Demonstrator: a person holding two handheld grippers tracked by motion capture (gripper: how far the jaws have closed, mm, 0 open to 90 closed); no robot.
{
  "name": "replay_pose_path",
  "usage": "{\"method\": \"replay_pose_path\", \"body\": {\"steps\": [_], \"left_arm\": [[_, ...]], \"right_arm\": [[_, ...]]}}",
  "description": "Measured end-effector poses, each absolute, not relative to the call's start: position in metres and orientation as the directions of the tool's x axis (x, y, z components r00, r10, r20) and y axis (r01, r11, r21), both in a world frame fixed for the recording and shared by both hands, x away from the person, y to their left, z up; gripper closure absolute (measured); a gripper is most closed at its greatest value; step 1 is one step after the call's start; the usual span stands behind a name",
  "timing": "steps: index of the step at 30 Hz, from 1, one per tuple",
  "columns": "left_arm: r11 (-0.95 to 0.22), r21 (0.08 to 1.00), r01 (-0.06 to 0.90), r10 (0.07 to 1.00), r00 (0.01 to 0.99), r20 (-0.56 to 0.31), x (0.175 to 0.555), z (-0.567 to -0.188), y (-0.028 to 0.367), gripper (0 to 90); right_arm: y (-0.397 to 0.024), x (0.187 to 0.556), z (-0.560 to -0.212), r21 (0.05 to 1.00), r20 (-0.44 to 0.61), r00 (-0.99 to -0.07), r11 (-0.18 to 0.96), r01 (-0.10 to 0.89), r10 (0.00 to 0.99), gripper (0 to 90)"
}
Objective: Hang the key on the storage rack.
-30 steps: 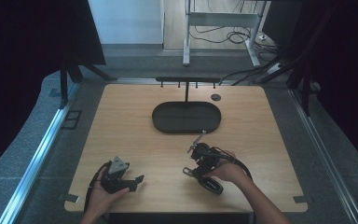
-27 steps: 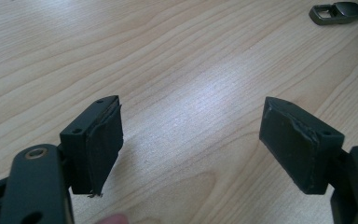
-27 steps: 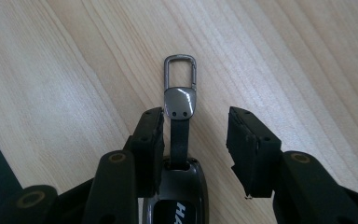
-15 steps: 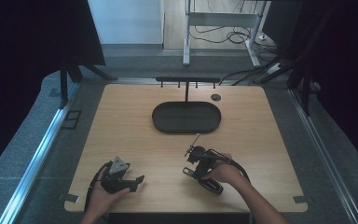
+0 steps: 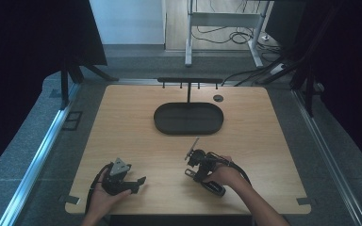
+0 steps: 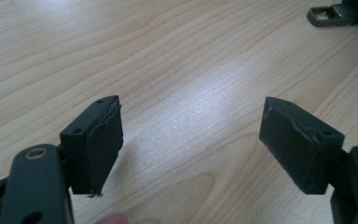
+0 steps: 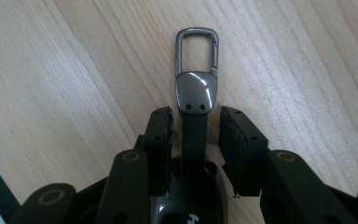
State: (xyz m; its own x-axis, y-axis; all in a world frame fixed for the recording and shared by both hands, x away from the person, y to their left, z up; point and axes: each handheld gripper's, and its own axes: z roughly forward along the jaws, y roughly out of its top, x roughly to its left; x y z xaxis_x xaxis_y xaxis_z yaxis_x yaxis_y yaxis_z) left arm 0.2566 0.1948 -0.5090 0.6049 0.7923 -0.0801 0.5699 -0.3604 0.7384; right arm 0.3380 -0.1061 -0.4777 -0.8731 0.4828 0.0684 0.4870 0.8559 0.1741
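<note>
Wood grain runs under everything: a pale table (image 5: 122, 122) carries both grippers near its front edge, well apart from each other.

At the front left, the left gripper (image 5: 139, 181) lies low in the person's left hand (image 5: 101, 195), a grey three-cornered plate on top and its jaws pointing toward the right side of the table. In the left gripper view its jaws stand wide apart, with bare wood between the two black pads (image 6: 105, 140) and nothing touching them. A fingertip edges in at the bottom of that view. Far off at its top right corner, the metal clip of a key fob (image 6: 328, 15) lies on the wood.

Right of centre, the right gripper (image 5: 193, 165) sits under the person's right hand (image 5: 224, 175), its cable looping behind the wrist. In the right gripper view the jaws are partly open, one on either side of the fob's dark strap (image 7: 194, 135), with a visible gap on each side, so the pads flank the strap rather than pinch it. The fob's glossy dark body sits at the base of the jaws, low in that view. Its grey metal clasp (image 7: 196, 60) reaches out beyond the jaw tips, over the table.

Farther back, at the table's middle, lies a black oval tray (image 5: 188, 129), with a thin black stand rising behind it.
</note>
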Motion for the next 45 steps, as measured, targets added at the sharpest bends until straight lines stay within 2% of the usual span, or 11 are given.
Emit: {"method": "replay_pose_path", "body": {"steps": [10,21,40,45], "left_arm": [[-0.366,0.736,0.570,0.792,0.606,-0.075,0.257,-0.509,0.194,21.9],[-0.368,0.735,0.569,0.791,0.607,-0.074,0.256,-0.509,0.194,21.9],[-0.369,0.733,0.571,0.791,0.608,-0.075,0.256,-0.510,0.193,21.9],[-0.369,0.733,0.572,0.791,0.607,-0.075,0.257,-0.510,0.194,22.0]], "right_arm": [[-0.104,0.335,-0.478,0.172,0.015,-0.876,0.862,0.477,0.482,72.0],[-0.104,0.334,-0.478,0.171,0.022,-0.862,0.847,0.503,0.507,78.4],[-0.113,0.336,-0.478,0.204,0.027,-0.840,0.819,0.536,0.543,80.6],[-0.125,0.337,-0.468,0.266,0.061,-0.818,0.781,0.565,0.572,80.9]]}}
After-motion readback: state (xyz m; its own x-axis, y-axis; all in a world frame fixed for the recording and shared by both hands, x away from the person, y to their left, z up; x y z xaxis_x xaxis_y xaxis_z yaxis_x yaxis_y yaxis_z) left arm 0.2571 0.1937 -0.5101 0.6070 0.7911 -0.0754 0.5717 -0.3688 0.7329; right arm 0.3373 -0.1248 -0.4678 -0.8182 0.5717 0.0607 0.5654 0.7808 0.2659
